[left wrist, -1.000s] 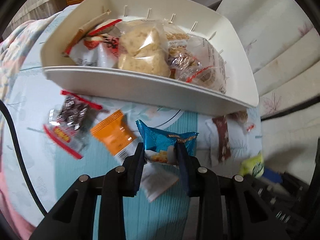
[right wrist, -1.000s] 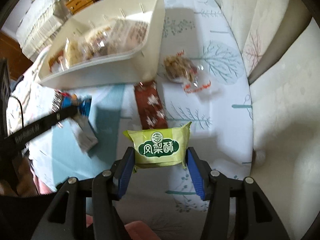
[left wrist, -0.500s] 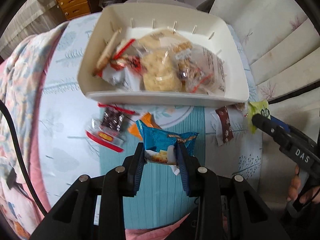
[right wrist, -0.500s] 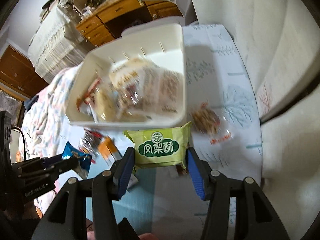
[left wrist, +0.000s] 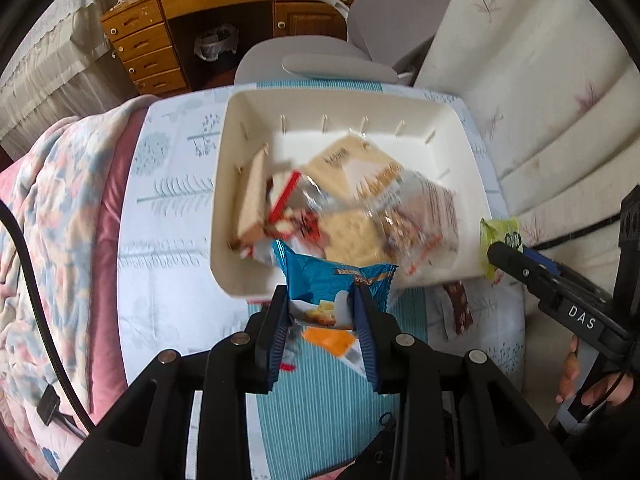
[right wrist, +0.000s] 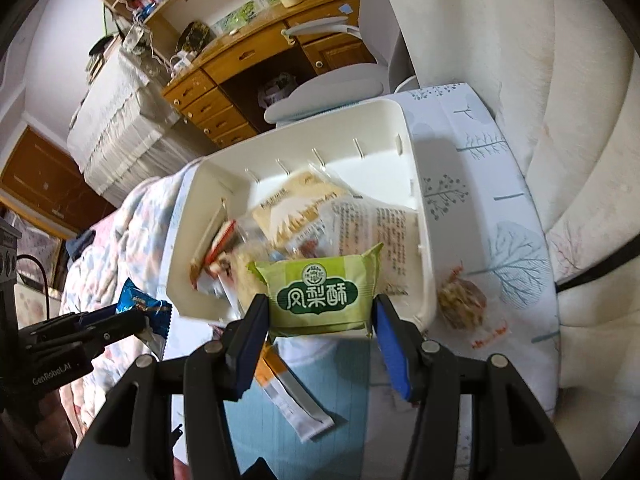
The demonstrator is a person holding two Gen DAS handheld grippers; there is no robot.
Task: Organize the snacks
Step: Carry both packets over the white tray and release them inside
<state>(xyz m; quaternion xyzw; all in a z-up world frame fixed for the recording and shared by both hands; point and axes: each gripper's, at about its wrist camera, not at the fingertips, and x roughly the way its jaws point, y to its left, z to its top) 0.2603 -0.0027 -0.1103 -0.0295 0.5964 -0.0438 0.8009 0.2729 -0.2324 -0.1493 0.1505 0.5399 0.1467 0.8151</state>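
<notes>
The left tool (left wrist: 322, 314) pinches a blue snack packet (left wrist: 334, 280); the right tool (right wrist: 320, 320) pinches a green pastry packet (right wrist: 320, 294). Ahead of both lies the white bin (left wrist: 400, 108).

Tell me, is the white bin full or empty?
Partly full. The white bin holds several snack packets piled toward its near side; its far floor shows bare.

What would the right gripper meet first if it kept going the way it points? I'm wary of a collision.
Probably the white bin's near rim or the snacks piled inside; the right gripper holds a green packet, and depth is unclear.
</notes>
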